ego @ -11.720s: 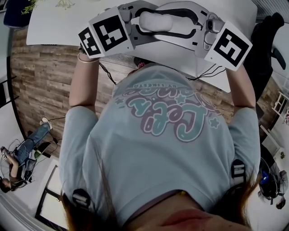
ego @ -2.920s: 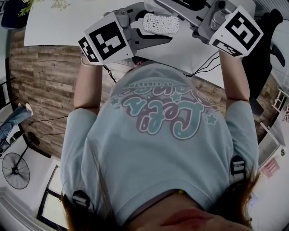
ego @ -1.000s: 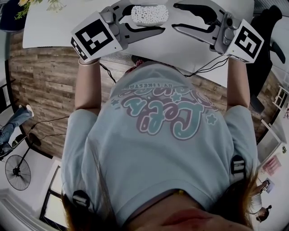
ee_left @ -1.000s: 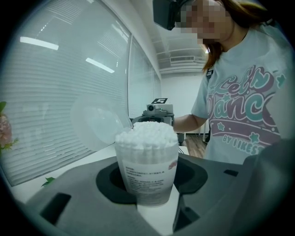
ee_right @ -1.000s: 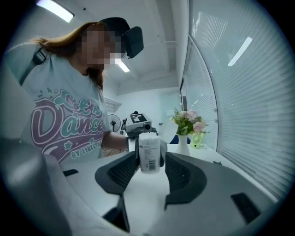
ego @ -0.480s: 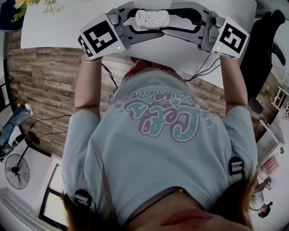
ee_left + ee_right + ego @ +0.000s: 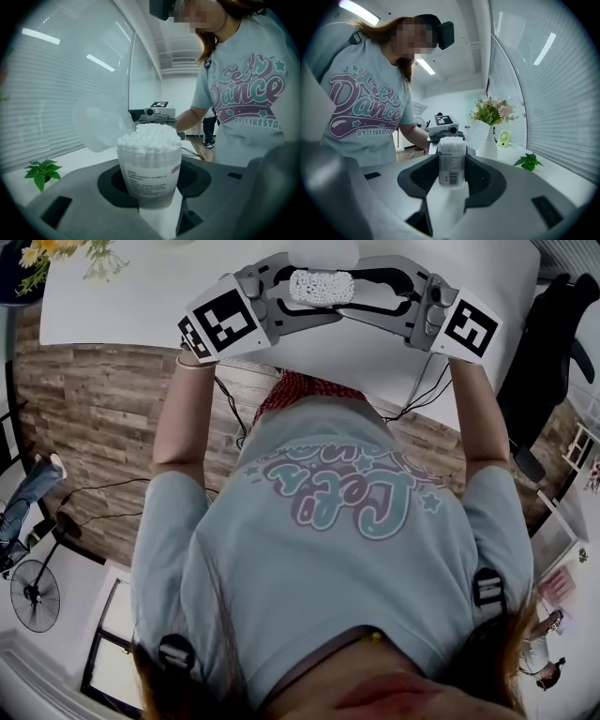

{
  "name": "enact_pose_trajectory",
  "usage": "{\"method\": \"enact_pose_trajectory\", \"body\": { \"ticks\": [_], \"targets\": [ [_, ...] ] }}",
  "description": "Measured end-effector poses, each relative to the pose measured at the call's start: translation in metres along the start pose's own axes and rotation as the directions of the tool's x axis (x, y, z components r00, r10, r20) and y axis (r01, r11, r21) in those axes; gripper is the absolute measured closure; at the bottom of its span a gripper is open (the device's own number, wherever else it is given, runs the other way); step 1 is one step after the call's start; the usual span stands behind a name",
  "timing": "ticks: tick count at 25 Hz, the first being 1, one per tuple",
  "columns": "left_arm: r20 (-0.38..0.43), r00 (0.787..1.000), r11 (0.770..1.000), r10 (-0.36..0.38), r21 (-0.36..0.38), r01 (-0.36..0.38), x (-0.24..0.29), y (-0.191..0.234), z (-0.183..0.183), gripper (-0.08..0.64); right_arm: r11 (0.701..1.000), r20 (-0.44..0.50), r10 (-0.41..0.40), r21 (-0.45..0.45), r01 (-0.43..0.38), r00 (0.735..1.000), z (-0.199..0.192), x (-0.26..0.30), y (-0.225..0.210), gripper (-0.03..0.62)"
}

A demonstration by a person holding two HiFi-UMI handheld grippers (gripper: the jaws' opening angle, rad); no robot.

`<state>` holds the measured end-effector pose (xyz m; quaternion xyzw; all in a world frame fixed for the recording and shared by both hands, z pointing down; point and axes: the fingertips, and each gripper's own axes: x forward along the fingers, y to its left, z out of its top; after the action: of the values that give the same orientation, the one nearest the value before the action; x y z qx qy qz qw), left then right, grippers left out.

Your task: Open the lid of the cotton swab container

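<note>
The left gripper held the cotton swab container upright in the dark hollow of its jaws. These stood at a middling width, closed against the clear wall. The lid was flipped open and hung from the rim at the container's 10 o'clock, baring the packed white swab heads.

The right gripper faced the container from the opposite side. Its jaws had just been closing further. The same container stood between them, and both dark pads appeared to press on its sides, though it sat so far out along the jaws that contact was hard to judge.

In the head view the left gripper reached in from 9 o'clock and the right from 3 o'clock. They met round the container at the frame's 12 o'clock, over the white table. The left marker cube and the right marker cube flanked them.

In the right gripper view a vase of flowers stood on the table at the container's 1 o'clock, and a small green plant at its 3 o'clock. Window blinds filled the left gripper view from 9 to 11 o'clock. In the head view the person's pale blue T-shirt lay at 6 o'clock and the wood floor at 9 o'clock.
</note>
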<state>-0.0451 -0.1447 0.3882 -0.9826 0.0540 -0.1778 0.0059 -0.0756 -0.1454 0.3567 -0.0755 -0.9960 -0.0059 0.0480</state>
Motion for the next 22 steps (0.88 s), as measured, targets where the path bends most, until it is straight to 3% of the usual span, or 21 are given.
{"method": "enact_pose_trajectory", "body": {
  "ticks": [13, 22],
  "targets": [
    [-0.037, 0.999, 0.999, 0.031, -0.027, -0.032, 0.011, 0.005, -0.04, 0.354, 0.999, -0.05, -0.007, 0.032, 0.008, 0.999, -0.041, 0.005, -0.005, 0.417],
    [-0.18, 0.981, 0.997, 0.079, -0.003, -0.081, 0.018, 0.011, -0.076, 0.333, 0.999, -0.114, -0.042, 0.003, 0.043, 0.993, -0.067, 0.007, -0.007, 0.417]
  ]
}}
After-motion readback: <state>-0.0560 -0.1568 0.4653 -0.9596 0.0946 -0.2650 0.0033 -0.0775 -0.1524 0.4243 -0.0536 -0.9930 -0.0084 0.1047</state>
